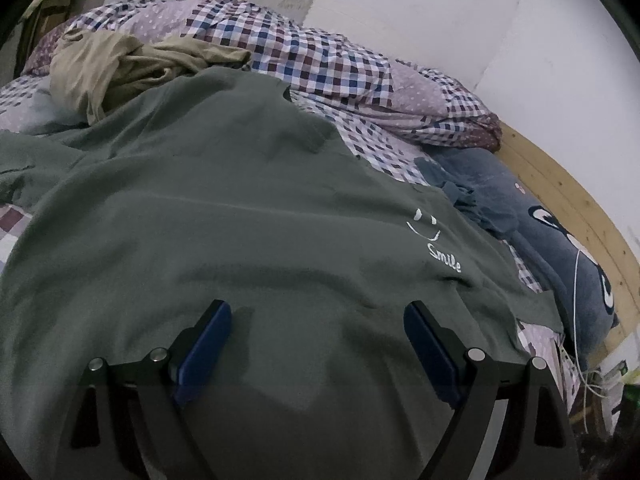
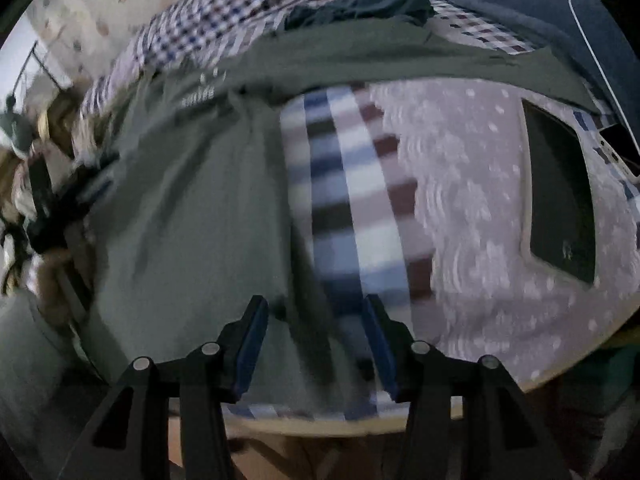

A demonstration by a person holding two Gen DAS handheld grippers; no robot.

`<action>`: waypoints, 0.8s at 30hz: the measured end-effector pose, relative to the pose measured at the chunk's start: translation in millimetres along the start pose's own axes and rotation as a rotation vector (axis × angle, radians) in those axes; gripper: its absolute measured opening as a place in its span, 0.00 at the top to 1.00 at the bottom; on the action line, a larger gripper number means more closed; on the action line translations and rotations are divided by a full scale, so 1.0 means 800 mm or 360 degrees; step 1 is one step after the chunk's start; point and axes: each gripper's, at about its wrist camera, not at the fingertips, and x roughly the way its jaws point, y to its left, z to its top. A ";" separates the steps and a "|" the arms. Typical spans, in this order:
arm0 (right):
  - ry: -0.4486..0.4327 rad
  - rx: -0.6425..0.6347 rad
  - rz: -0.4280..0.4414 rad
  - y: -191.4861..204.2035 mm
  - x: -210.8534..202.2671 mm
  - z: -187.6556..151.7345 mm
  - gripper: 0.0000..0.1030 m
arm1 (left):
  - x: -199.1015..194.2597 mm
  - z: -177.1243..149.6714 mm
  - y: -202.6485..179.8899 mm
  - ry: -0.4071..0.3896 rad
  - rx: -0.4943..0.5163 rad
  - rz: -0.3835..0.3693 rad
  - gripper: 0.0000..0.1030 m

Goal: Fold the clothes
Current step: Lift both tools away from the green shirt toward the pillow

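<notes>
A grey-green T-shirt (image 1: 224, 216) with a white smile face and the word "Smile" lies spread over the bed. My left gripper (image 1: 318, 312) hovers just above its near part, jaws wide open, nothing between the blue pads. In the blurred right wrist view the same T-shirt (image 2: 192, 208) covers the left half of the bed, its edge running along the checked sheet (image 2: 348, 208). My right gripper (image 2: 316, 306) stands open over that edge, with shirt fabric below the left pad and sheet below the right one. Neither gripper holds cloth.
A crumpled beige garment (image 1: 120, 68) and a checked duvet (image 1: 304, 56) lie at the far side. A blue cartoon pillow (image 1: 560, 240) and a dark blue-green cloth (image 1: 476, 200) sit right, by the wooden bed frame (image 1: 568, 184). A dark tablet (image 2: 560, 192) rests on the dotted sheet.
</notes>
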 end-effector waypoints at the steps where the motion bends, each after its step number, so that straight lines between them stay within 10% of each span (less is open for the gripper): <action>1: 0.0014 -0.0021 -0.0024 0.002 0.001 -0.005 0.64 | -0.002 -0.001 -0.002 -0.0001 0.0009 -0.0003 0.12; 3: 0.0046 -0.0046 -0.0046 0.005 0.000 -0.013 0.99 | -0.005 -0.002 -0.006 -0.0002 0.0027 -0.0010 0.12; 13: 0.0260 0.0045 -0.0319 -0.012 -0.013 -0.043 0.95 | -0.024 0.009 -0.013 -0.0040 0.0073 -0.0054 0.12; 24: -0.0692 0.0537 -0.0227 -0.101 -0.097 0.051 0.63 | -0.059 -0.004 -0.056 -0.0157 0.0289 0.0017 0.12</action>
